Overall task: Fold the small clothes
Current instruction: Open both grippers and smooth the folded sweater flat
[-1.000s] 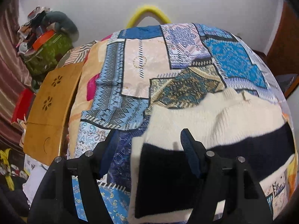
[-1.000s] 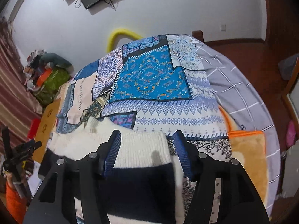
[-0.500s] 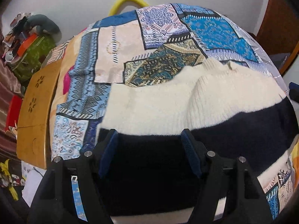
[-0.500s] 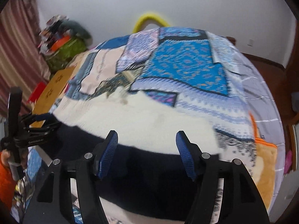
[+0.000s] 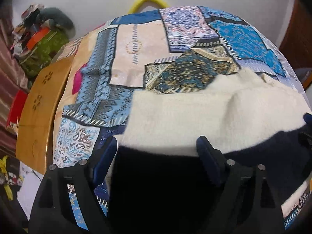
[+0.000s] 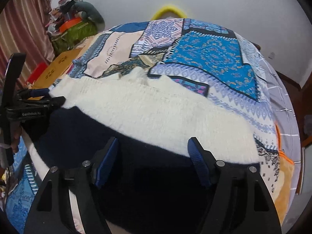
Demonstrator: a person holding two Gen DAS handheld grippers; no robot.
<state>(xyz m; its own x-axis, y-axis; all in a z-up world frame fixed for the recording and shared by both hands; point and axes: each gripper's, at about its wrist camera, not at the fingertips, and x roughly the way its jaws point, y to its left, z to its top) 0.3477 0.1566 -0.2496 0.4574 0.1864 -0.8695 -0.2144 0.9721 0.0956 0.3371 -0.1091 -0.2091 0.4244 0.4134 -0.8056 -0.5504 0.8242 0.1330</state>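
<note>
Both sets of jaws are standing spread wide, gripping nothing: the left gripper is hanging over the sweater's left side, the right gripper over its right side, each with its blue pads just above the dark band of the knit. The sweater is lying flat across the near part of the bed, cream top toward the far edge, navy part toward the near edge.

The risk, as I judge it, is pinching the patchwork cover along with the wool, since the knit is lying directly on it; that would be dragging the cover into the fold. Closing on a single layer could also be leaving the fold lopsided.

Room is looking generous toward the far edge, where the cover is lying bare. On the left edge a wooden board is sitting close, and an orange cloth is lying near the right edge.
</note>
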